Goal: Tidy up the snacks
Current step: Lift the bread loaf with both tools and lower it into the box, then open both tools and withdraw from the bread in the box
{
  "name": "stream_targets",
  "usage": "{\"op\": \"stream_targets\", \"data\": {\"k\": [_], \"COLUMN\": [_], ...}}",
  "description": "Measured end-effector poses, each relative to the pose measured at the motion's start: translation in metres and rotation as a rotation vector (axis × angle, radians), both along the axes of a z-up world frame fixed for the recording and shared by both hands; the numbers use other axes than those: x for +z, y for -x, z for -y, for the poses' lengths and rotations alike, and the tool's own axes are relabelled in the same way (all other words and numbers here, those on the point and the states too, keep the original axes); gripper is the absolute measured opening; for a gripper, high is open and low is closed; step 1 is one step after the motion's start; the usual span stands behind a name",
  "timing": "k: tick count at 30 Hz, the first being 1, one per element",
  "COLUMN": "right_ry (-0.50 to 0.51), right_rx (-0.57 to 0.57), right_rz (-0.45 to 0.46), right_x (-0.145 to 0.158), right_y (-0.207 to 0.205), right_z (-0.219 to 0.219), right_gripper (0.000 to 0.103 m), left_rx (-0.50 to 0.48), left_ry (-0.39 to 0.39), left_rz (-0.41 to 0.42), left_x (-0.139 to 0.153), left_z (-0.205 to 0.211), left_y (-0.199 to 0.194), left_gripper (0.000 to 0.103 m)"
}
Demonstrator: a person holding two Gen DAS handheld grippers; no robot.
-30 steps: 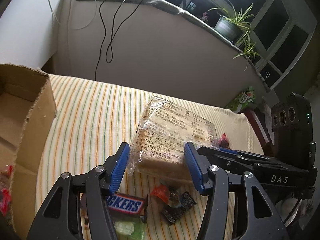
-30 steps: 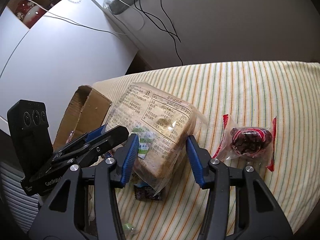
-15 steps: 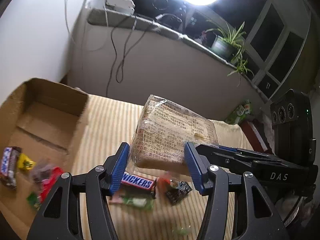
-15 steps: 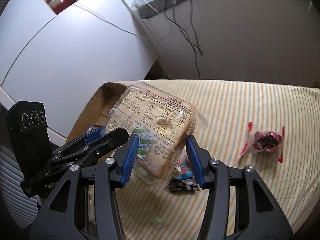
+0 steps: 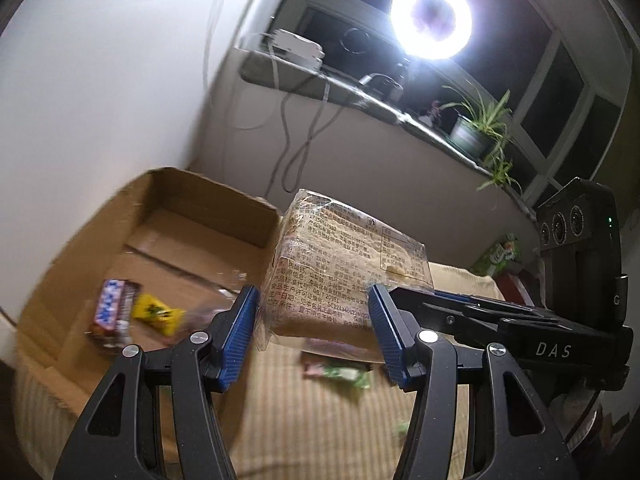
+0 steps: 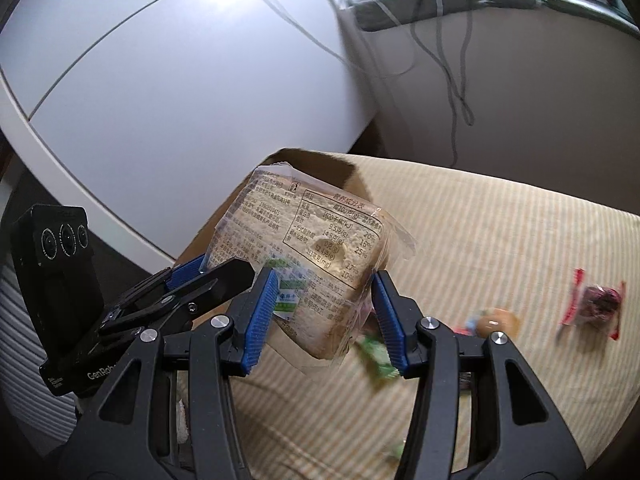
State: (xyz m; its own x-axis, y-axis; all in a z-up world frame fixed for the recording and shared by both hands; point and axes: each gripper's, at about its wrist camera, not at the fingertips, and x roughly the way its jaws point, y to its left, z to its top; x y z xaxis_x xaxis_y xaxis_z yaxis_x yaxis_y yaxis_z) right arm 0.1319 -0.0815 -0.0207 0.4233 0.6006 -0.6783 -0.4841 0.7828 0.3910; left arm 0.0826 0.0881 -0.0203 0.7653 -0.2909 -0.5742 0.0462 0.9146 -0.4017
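The bread bag (image 5: 344, 276) is glossy clear plastic. The box (image 5: 168, 240) is matt cardboard; the striped cloth (image 6: 500, 232) looks woven

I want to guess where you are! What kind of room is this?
Probably a room at home, maybe a bedroom. There is a striped cloth under the snacks, a potted plant on the windowsill, and a ring light by the dark window.

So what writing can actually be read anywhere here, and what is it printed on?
"DAS": on the right gripper, seen from the left camera.
"GenRobo", cut off: on the left gripper, seen from the right camera.
"1600", "20%", "16%", "25%", "17%", "10%": nutrition table on the bread pack.
Remaining print on the pack: Chinese, too small to read reliably.
Candy bar in the cardboard box: blurred, unreadable.
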Motion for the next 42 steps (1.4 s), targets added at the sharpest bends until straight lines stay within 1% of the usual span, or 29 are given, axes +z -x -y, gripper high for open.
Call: {"op": "stream_targets", "data": {"k": [8,16,26,34,42], "right_ry": [0.025,0.052,0.07,0.091,0.096], "right_rx": [0.085,0.14,0.154,0.146,0.109], "right_rz": [0.012,0.012,-0.036,-0.031,-0.007], "right_x": [0.001,-0.004,-0.02,-0.023,-0.02], "right_y": [0.0,-0.011,-0.037,-0.042,-0.043], "right_z": [-0.056,-0.1,-0.116,-0.118,-0.108], "right_gripper": [0.052,0.052,0.052,0.052,0.06], "left_rx": [0.086,0.148,0.174,0.173,0.18], "left_ry": [0.003,0.012,0.02,0.015,-0.006], "left_rz": [0.004,-0.013,-0.057,-0.074,-0.058], "left_x": [-0.002,-0.008,-0.025,-0.029,-0.023], "left_z": [-0.042,-0.075,-0.09,-0.09,-0.087], "left_y": [0.018,0.017,-0.003,-0.008,-0.003], "left_gripper": [0.055,0.055,0.055,0.055,0.055]}}
